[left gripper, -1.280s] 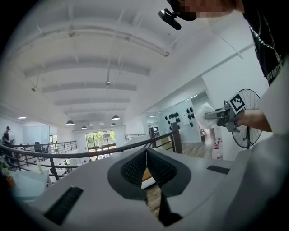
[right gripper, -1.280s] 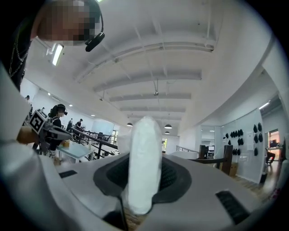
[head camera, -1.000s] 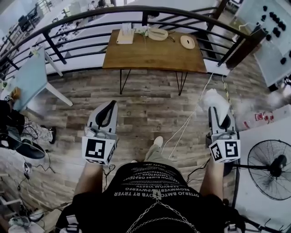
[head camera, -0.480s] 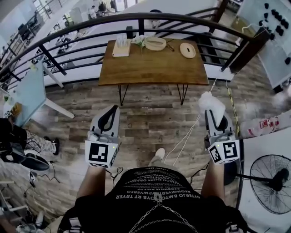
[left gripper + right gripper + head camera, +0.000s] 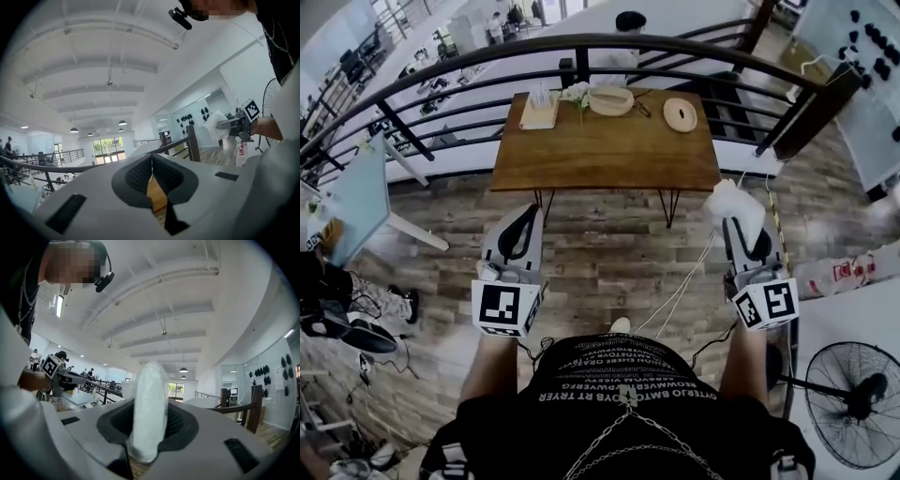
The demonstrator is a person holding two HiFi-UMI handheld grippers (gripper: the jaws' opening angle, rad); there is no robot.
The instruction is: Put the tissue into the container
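Observation:
My right gripper [image 5: 738, 223] is shut on a crumpled white tissue [image 5: 732, 206], which I hold above the wooden floor at the right. In the right gripper view the tissue [image 5: 150, 394] stands upright between the dark pads and sticks out past them. My left gripper [image 5: 529, 214] is shut with nothing in it, its tips meeting in the left gripper view [image 5: 151, 158]. Ahead stands a wooden table [image 5: 609, 150]. On its far edge rest a pale round container [image 5: 610, 100], a flat round lid [image 5: 680, 113] and a small tray [image 5: 538, 110].
A dark curved railing [image 5: 581, 42] runs behind the table. A fan [image 5: 853, 398] stands at the lower right beside a white surface. A white cable [image 5: 689, 258] trails over the floor. A light-blue table [image 5: 356, 187] is at the left.
The wooden table has come nearer and lower in the head view as the person walks toward it. Both grippers keep their pose, with the tissue still held.

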